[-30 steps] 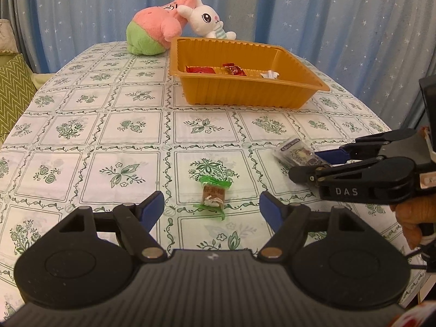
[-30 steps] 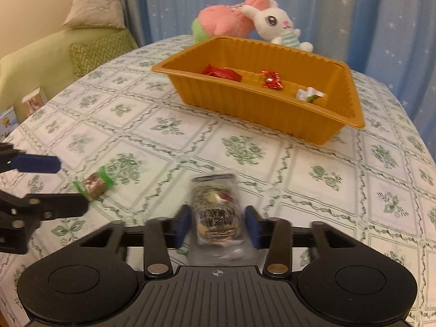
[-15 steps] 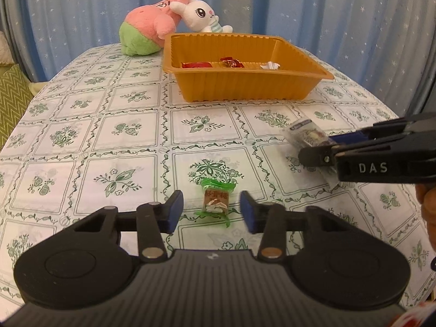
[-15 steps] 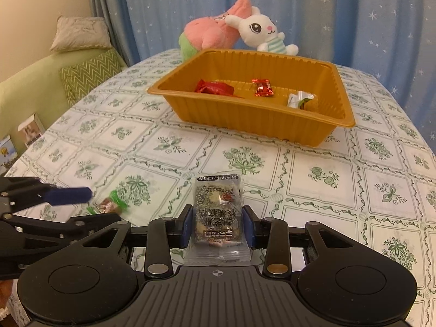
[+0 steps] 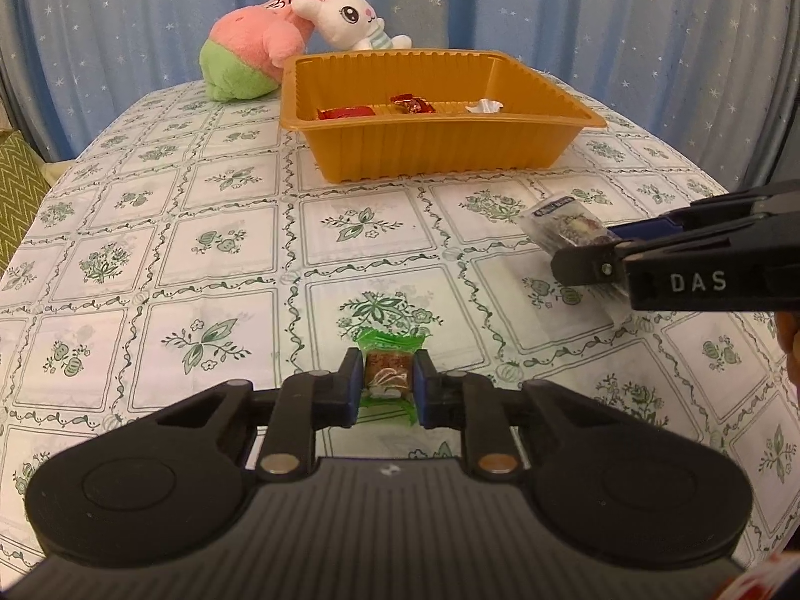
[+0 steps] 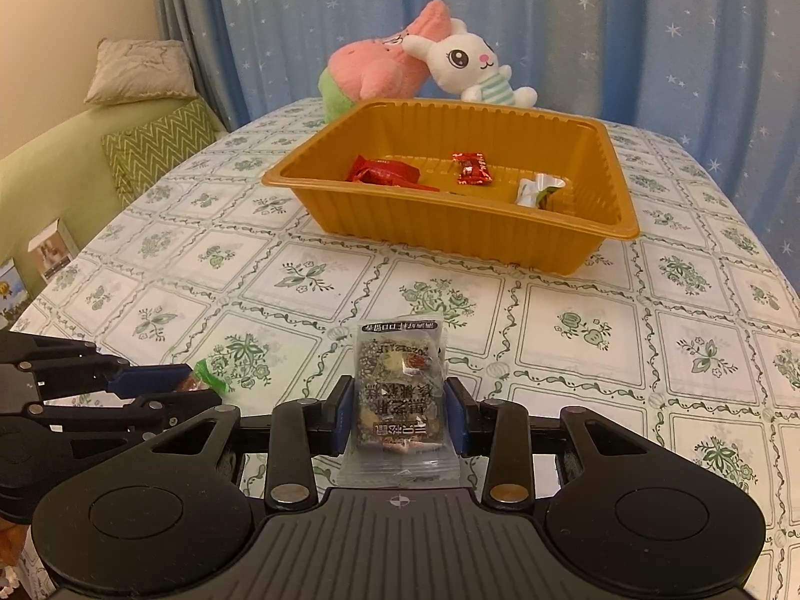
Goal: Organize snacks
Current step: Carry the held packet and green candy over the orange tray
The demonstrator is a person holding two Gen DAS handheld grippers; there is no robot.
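ribbed orange plastic tray | white surface cloth, green floral squares | green-wrapped brown candy | pink-and-green plush | white rabbit plush | blue star-dotted curtain

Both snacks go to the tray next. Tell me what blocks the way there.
Nothing visible does. Only bare tablecloth lies between the green candy, the clear snack packet and the orange tray.
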